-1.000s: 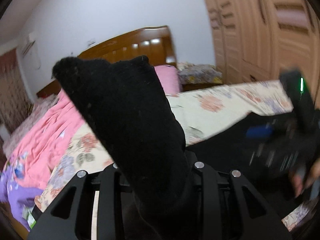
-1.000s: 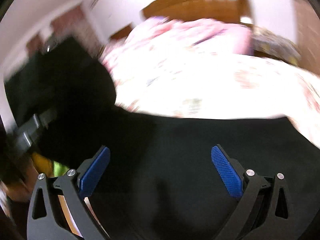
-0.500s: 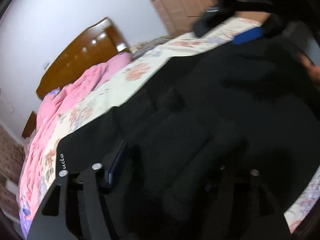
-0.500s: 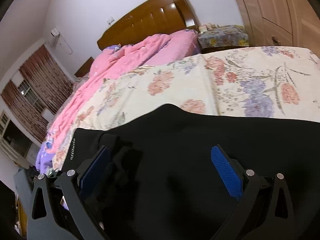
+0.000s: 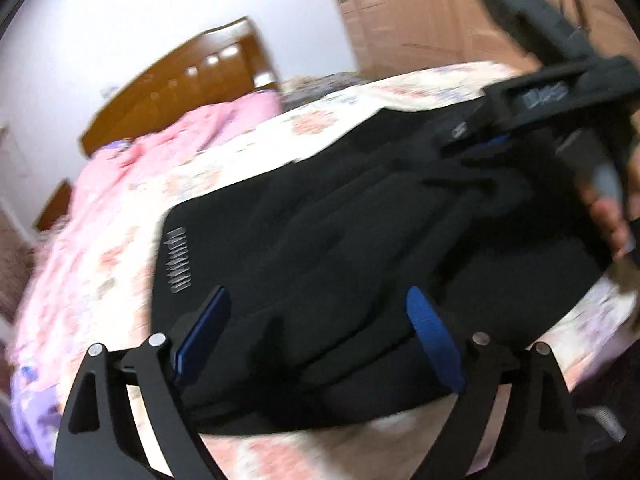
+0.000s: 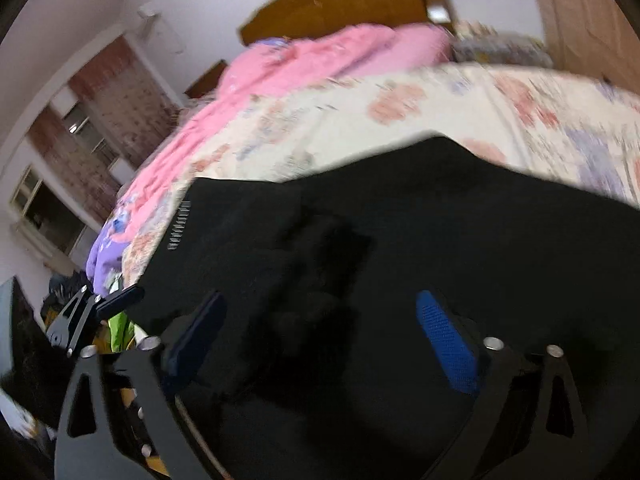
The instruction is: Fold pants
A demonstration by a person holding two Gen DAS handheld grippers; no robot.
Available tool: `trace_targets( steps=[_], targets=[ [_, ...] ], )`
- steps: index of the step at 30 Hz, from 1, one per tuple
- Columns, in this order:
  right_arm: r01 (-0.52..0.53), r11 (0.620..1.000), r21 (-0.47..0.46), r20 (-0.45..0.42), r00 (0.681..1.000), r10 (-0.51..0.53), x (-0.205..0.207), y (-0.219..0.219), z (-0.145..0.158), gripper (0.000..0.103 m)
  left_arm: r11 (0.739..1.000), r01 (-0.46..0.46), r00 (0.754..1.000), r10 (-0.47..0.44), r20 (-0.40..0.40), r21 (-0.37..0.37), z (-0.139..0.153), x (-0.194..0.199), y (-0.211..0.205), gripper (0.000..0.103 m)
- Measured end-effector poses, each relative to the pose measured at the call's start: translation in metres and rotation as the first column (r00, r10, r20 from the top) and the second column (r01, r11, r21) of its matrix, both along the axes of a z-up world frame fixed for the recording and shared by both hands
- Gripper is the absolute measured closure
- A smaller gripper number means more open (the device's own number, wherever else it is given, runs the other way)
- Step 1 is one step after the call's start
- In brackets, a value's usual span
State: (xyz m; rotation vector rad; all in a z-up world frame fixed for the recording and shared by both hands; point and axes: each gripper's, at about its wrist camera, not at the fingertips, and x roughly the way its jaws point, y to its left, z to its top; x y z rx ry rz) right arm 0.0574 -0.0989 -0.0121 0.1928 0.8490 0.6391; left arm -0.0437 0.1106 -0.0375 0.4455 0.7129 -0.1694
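The black pants (image 5: 360,232) lie folded in a thick stack on the floral bedsheet (image 5: 316,120), with white lettering (image 5: 178,260) along the left edge. My left gripper (image 5: 320,332) hovers over the near edge. Its jaws are opening, and the blue pads stand clear on either side of a fold of cloth. My right gripper (image 5: 476,140), held by a hand (image 5: 608,216), is at the far right end of the pants. In the right wrist view the right gripper (image 6: 320,336) straddles the pants (image 6: 420,232). Its jaws are closing, with the pads apart from the cloth. One of the left gripper's fingers (image 6: 120,298) shows at the left.
A pink quilt (image 5: 160,152) is bunched at the bed's head below a wooden headboard (image 5: 192,76). Wooden wardrobe doors (image 5: 420,12) stand to the right. A window (image 6: 52,208) and clutter on the floor (image 6: 60,304) are on the left. The bed's near edge runs just below the pants.
The left gripper held a black pant leg raised; it has come down onto the stack and opened, letting the cloth go. The right gripper has shifted over the pants and narrowed slightly.
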Motion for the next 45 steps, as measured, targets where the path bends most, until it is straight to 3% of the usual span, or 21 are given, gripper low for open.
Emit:
trace_targets(
  steps=[3, 9, 13, 19, 21, 22, 23, 25, 31, 35, 39, 42, 44, 45],
  targets=[
    [-0.051, 0.998, -0.046, 0.059, 0.997, 0.054, -0.009, 0.020, 0.012, 0.019, 0.998, -0.022, 1.000, 0.021, -0.007, -0.054, 0.008, -0.005, 0.025, 0.014],
    [-0.065, 0.991, -0.121, -0.058, 0.997, 0.058, -0.002, 0.043, -0.022, 0.030, 0.993, -0.102, 0.995, 0.102, 0.000, -0.056, 0.004, -0.011, 0.054, 0.014],
    [-0.058, 0.990, -0.126, -0.008, 0.998, 0.057, -0.006, 0.044, -0.016, 0.042, 0.989, -0.128, 0.992, 0.128, -0.006, -0.070, 0.001, -0.011, 0.067, 0.014],
    [-0.079, 0.986, -0.149, -0.045, 0.996, 0.073, 0.000, 0.052, -0.023, 0.043, 0.982, -0.166, 0.986, 0.166, -0.005, -0.091, 0.001, -0.008, 0.085, 0.013],
    [-0.069, 0.988, -0.137, -0.027, 0.997, 0.066, -0.002, 0.050, -0.023, 0.054, 0.980, -0.174, 0.985, 0.174, -0.011, -0.099, -0.002, -0.007, 0.088, 0.012],
    [-0.079, 0.989, -0.125, -0.017, 0.997, 0.077, -0.003, 0.050, -0.020, 0.076, 0.979, -0.179, 0.984, 0.178, -0.014, -0.096, -0.003, -0.005, 0.089, 0.011],
    [-0.085, 0.989, -0.123, -0.003, 0.996, 0.085, -0.005, 0.051, -0.017, 0.085, 0.979, -0.181, 0.984, 0.180, -0.020, -0.096, -0.005, -0.003, 0.089, 0.011],
    [-0.095, 0.983, -0.155, 0.044, 0.994, 0.103, -0.016, 0.055, -0.006, 0.090, 0.980, -0.178, 0.984, 0.177, -0.019, -0.091, -0.004, -0.002, 0.088, 0.011],
    [-0.058, 0.993, -0.104, 0.039, 0.997, 0.062, -0.032, 0.035, 0.011, 0.096, 0.983, -0.165, 0.986, 0.165, -0.010, -0.079, 0.003, -0.005, 0.089, 0.011],
    [-0.057, 0.990, -0.125, -0.064, 0.997, 0.050, -0.029, 0.030, -0.021, 0.096, 0.981, -0.179, 0.983, 0.175, -0.058, -0.074, -0.012, 0.001, 0.093, 0.010],
    [-0.047, 0.997, -0.055, -0.124, 0.991, 0.040, -0.025, 0.018, -0.035, 0.095, 0.981, -0.178, 0.982, 0.172, -0.078, -0.079, -0.012, 0.000, 0.095, 0.010],
    [-0.052, 0.995, -0.088, -0.117, 0.992, 0.041, -0.030, 0.015, -0.024, 0.068, 0.985, -0.168, 0.985, 0.165, -0.055, -0.046, -0.004, -0.006, 0.097, 0.010],
    [-0.021, 0.998, -0.060, -0.101, 0.995, 0.014, -0.033, 0.006, -0.018, 0.005, 0.984, -0.174, 0.984, 0.172, -0.043, -0.046, 0.002, -0.010, 0.101, 0.010],
    [-0.009, 0.999, -0.049, -0.089, 0.996, 0.005, -0.034, 0.003, -0.017, 0.004, 0.983, -0.179, 0.983, 0.178, -0.035, -0.045, 0.005, -0.011, 0.104, 0.010]
  ],
)
